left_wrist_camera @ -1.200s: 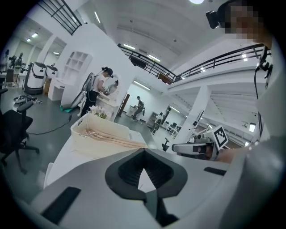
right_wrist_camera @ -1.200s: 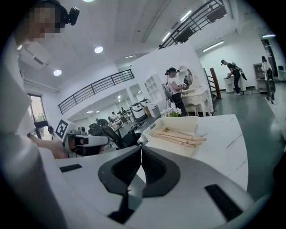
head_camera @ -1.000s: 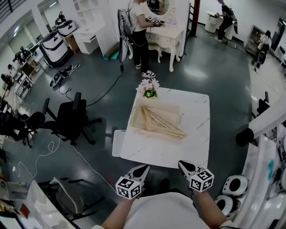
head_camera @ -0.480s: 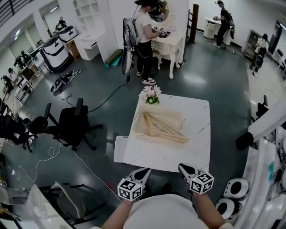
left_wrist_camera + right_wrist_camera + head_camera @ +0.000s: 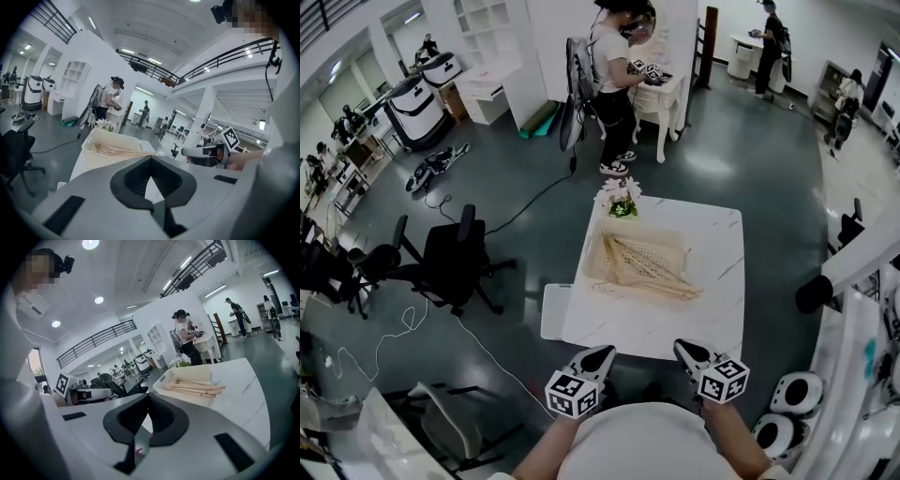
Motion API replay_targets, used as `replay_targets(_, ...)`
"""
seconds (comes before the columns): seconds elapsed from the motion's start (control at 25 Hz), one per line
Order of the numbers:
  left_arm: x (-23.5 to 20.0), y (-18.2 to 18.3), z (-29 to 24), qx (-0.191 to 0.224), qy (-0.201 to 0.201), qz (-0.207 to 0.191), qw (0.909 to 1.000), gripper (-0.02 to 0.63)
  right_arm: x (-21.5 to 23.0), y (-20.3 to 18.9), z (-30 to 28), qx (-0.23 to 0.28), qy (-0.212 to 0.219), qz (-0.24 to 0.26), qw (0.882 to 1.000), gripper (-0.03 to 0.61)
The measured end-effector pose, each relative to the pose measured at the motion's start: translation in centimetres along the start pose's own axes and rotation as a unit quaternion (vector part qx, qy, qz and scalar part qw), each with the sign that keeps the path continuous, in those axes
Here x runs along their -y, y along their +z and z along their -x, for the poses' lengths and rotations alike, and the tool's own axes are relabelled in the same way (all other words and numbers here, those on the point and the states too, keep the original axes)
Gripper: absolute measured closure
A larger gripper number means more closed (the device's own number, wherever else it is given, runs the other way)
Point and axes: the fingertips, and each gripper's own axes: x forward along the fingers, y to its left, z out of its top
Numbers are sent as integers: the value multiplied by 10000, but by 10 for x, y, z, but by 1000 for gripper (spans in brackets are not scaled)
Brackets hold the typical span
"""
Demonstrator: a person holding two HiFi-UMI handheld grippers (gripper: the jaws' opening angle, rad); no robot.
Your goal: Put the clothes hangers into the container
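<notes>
Marble table (image 5: 719,281), hangers (image 5: 652,272) in container (image 5: 675,234); L claw (image 5: 603,352), R claw (image 5: 681,348) closed

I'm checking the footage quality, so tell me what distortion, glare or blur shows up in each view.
Head view: strong fisheye curve, ceiling-light glare on the floor, table and hangers sharp. Left gripper view: dark round vignette, the left tool fills the bottom. Right gripper view: same vignette, ceiling lamps blown out.
</notes>
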Motion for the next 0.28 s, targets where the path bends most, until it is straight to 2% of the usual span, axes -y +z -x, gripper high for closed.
replay_targets(0.28, -13, 7, -1, 20, 4, 2, 10000, 606, -4, 10, -9, 64, 19, 33, 10000, 560)
